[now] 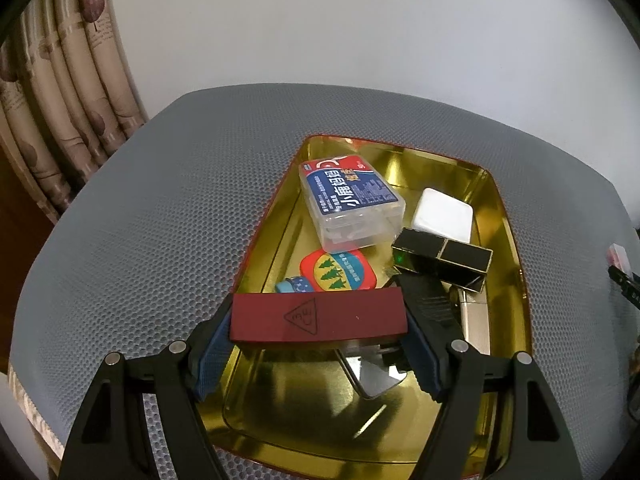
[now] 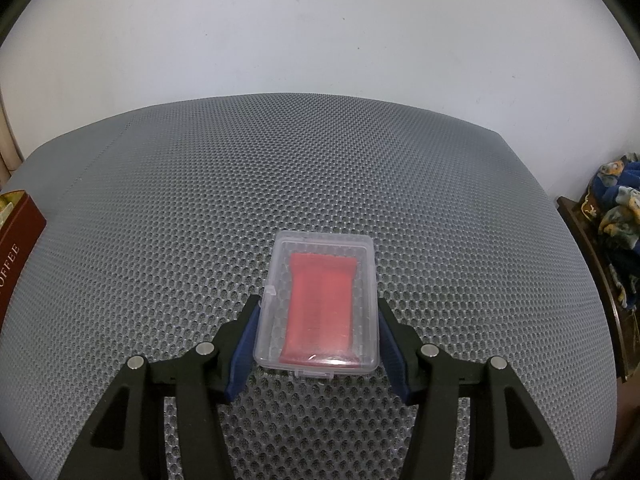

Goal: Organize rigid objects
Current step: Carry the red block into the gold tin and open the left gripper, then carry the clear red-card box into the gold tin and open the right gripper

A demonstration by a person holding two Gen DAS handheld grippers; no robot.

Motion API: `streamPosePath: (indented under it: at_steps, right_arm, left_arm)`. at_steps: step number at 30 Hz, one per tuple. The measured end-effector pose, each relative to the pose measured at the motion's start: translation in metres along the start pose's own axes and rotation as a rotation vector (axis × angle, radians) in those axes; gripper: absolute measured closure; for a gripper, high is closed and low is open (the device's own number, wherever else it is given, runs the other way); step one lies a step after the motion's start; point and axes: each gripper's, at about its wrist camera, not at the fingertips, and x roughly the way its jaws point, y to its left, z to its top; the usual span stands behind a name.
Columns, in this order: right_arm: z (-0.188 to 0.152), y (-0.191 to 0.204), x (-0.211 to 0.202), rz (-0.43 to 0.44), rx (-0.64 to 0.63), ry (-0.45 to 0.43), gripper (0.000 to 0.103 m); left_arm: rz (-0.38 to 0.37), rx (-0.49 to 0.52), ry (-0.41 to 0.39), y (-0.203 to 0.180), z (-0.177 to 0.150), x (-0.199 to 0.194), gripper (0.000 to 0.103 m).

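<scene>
Ahead of both my claws a plain white wall (image 2: 320, 32) is filling the background. Far to the left of my left claw, patterned beige curtains (image 1: 60, 92) are hanging in folds, and far to the right of my right claw a dark wooden piece of furniture (image 2: 600, 288) is carrying a heap of blue and yellow fabric (image 2: 620, 208).

The worktop (image 2: 200, 200) is lying under both claws, covered in a grey honeycomb mesh that is reaching to a rounded far edge.

Beneath and ahead of my left claw (image 1: 318, 330) a gold-lined tin (image 1: 508, 240) is sitting on the mesh; its red outer wall (image 2: 20, 240) is showing far to the left of my right claw. I am holding my left claw clamped on a dark red rectangular case (image 1: 320, 318), which is hanging crosswise over the tin's near end.

Inside the tin, ahead of that claw, a clear box with a blue label (image 1: 352, 208) is lying farthest away, with a white block (image 1: 442, 216) to its right. Nearer, a black case with gold edges (image 1: 444, 264) is lying ahead and to the right, a red rounded tin with green trees (image 1: 338, 270) is lying just ahead, and a small blue item (image 1: 294, 284) is peeking out just behind the red case.

My right claw (image 2: 318, 338) is straddling a clear plastic box with a red insert (image 2: 320, 308) that is resting on the mesh. Its left pad (image 2: 244, 344) is touching the box; whether the right pad is pressing I cannot tell.
</scene>
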Motion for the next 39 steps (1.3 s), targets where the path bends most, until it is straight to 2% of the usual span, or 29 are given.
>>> streamPosePath:
  at_steps: [6,14,20,24,26,30,34,37,39]
  right_arm:
    - [0.0,-0.001,0.0,0.0,0.001,0.0,0.046]
    - [0.0,0.001,-0.002,-0.009,-0.005,-0.001,0.047]
    - [0.0,0.004,-0.003,-0.015,-0.009,-0.002,0.047]
    - [0.0,0.007,-0.004,-0.026,-0.016,-0.004,0.048]
    - [-0.001,0.006,-0.004,-0.023,-0.014,-0.003,0.048]
    - [-0.001,0.009,-0.006,-0.021,-0.009,-0.002,0.048]
    - [-0.001,0.008,-0.007,-0.026,0.017,0.004,0.048]
    - [-0.004,0.012,-0.012,-0.041,0.027,0.008,0.049]
    - [-0.006,0.017,-0.014,-0.042,0.02,0.008,0.049]
  left_arm:
    - [0.045,0.042,-0.038,-0.007,0.002,-0.012,0.03]
    - [0.084,0.084,-0.136,-0.016,0.008,-0.042,0.026]
    - [0.077,0.08,-0.149,-0.014,0.008,-0.057,0.026]
    - [0.106,0.066,-0.164,-0.003,0.006,-0.074,0.025]
    - [0.138,0.062,-0.163,0.005,0.004,-0.08,0.018]
    - [0.183,0.041,-0.182,0.02,-0.005,-0.089,0.014]
    - [0.192,0.0,-0.15,0.032,-0.008,-0.082,0.014]
    - [0.158,-0.023,-0.128,0.037,-0.008,-0.079,0.014]
    - [0.176,-0.023,-0.124,0.038,-0.008,-0.078,0.014]
